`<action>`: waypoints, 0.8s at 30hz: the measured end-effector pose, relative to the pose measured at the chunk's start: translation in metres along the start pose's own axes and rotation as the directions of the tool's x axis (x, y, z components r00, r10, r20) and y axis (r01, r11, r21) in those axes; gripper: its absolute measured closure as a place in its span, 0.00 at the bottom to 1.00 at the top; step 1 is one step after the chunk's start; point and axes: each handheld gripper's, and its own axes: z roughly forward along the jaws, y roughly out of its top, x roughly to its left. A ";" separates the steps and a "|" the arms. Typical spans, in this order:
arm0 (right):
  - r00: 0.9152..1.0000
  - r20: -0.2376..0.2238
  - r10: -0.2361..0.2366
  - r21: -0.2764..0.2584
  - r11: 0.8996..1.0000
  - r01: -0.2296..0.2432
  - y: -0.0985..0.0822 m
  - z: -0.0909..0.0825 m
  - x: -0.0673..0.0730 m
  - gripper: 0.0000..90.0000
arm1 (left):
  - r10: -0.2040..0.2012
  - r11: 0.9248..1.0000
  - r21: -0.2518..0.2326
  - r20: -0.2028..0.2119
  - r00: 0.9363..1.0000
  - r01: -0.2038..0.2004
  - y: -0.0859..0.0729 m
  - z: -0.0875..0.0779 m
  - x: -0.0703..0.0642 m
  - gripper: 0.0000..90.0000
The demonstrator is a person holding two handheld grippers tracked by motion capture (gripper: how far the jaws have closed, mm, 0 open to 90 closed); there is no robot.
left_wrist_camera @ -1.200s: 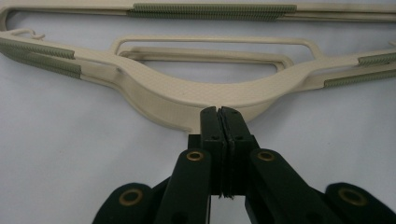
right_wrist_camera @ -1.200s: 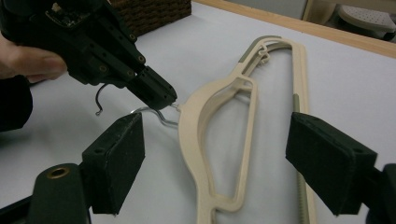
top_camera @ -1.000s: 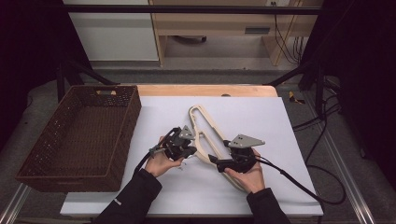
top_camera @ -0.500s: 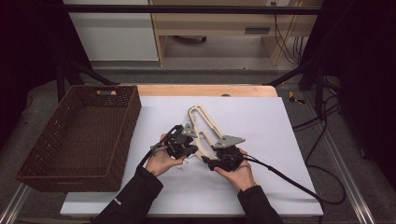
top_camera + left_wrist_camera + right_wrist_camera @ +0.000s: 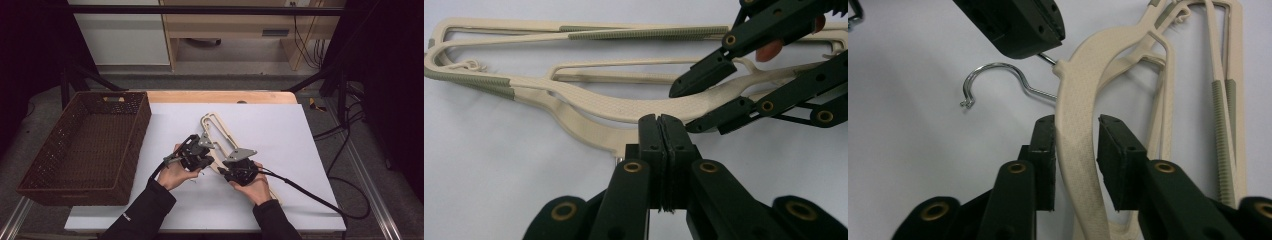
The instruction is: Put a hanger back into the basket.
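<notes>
Two cream hangers (image 5: 225,142) lie stacked on the white counter (image 5: 300,140), just to the right of the brown wicker basket (image 5: 85,145), and both hands are down on them. The left gripper (image 5: 204,161) has its jaws pressed fully together at the neck of the top hanger (image 5: 589,112), right where the metal hook (image 5: 998,80) comes out; in the right gripper view the hook's wire runs in under that jaw tip, though whether the wire is actually pinched there I cannot tell. The right gripper (image 5: 225,172) sits just beside it, further from the basket, its jaws astride the hanger's curved shoulder (image 5: 1075,145). They have just been closing in on it, and a thin gap shows on each side between pad and plastic, so no squeeze yet. The hook lies flat on the counter, curling away to the basket side of the hanger
</notes>
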 end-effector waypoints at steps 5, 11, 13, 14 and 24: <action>1.000 0.001 -0.016 -0.012 1.000 0.016 0.000 0.000 0.001 0.82 | 0.003 1.000 -0.009 -0.001 1.000 -0.003 0.000 -0.002 -0.001 0.97; 1.000 0.017 -0.027 -0.024 0.999 0.027 0.001 -0.007 -0.001 0.83 | -0.025 0.991 -0.133 -0.041 0.999 0.019 -0.001 -0.020 -0.003 0.67; 0.999 0.017 -0.028 -0.022 0.999 0.028 0.002 -0.008 -0.001 0.83 | -0.035 0.986 -0.167 -0.046 0.998 0.026 -0.003 -0.026 -0.002 0.60; 0.999 0.019 -0.038 -0.030 0.999 0.038 0.003 -0.011 -0.003 0.84 | -0.077 0.964 -0.260 -0.039 0.996 0.065 -0.006 -0.040 0.001 0.49; 0.997 0.078 -0.020 -0.069 0.997 0.025 0.006 -0.034 -0.015 0.87 | -0.132 0.897 -0.431 -0.048 0.990 0.099 -0.033 -0.095 0.011 0.15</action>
